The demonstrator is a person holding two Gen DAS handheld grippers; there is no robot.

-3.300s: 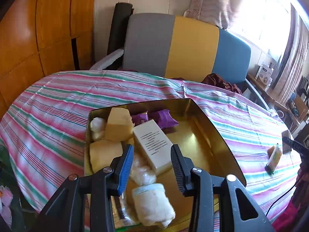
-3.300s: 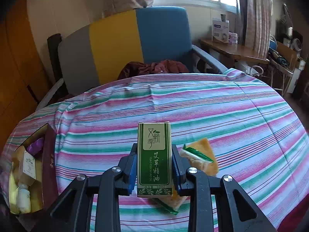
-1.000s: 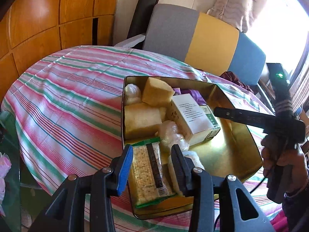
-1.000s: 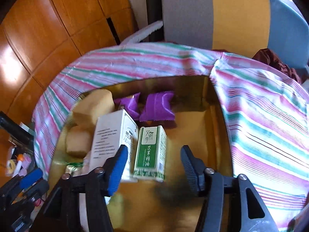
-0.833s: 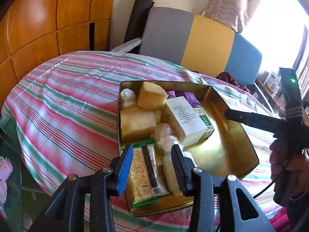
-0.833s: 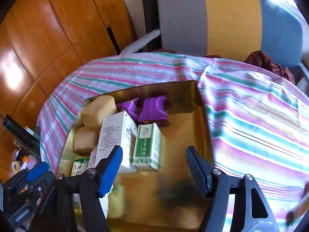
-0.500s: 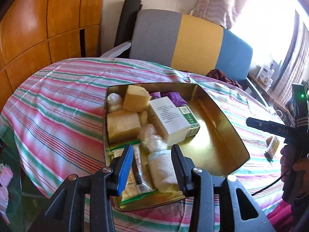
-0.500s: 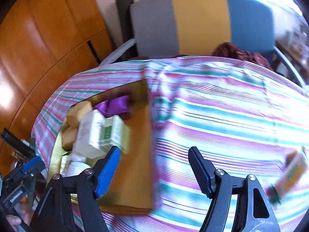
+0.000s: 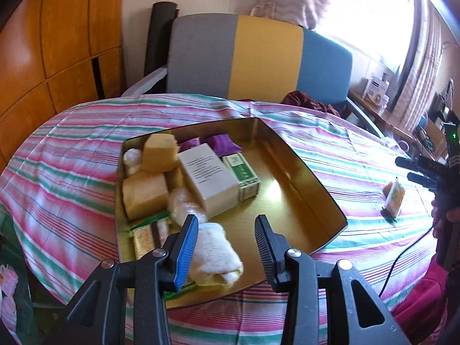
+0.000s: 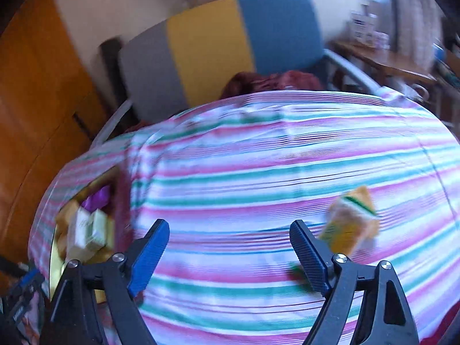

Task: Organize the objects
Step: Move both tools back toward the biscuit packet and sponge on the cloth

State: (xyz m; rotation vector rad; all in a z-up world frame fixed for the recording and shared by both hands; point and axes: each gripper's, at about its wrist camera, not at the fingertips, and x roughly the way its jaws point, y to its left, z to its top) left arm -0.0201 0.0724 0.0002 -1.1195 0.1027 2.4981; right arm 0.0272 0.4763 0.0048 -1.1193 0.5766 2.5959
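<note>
Reaching with jaws wide and empty, the right gripper (image 10: 230, 254) should straddle the orange-and-green snack packet (image 10: 349, 224) squarely; the left gripper (image 9: 227, 244) hovers open over the gold metal tin (image 9: 302, 172).

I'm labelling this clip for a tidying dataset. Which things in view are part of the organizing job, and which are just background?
Part of the job:
- gold metal tray
- green and white carton inside it
- big white box beside the carton
- rolled white towel
- orange snack packet out on the cloth
- right claw, open

Just lying about:
- grey, yellow and blue chair
- striped tablecloth
- maroon cloth
</note>
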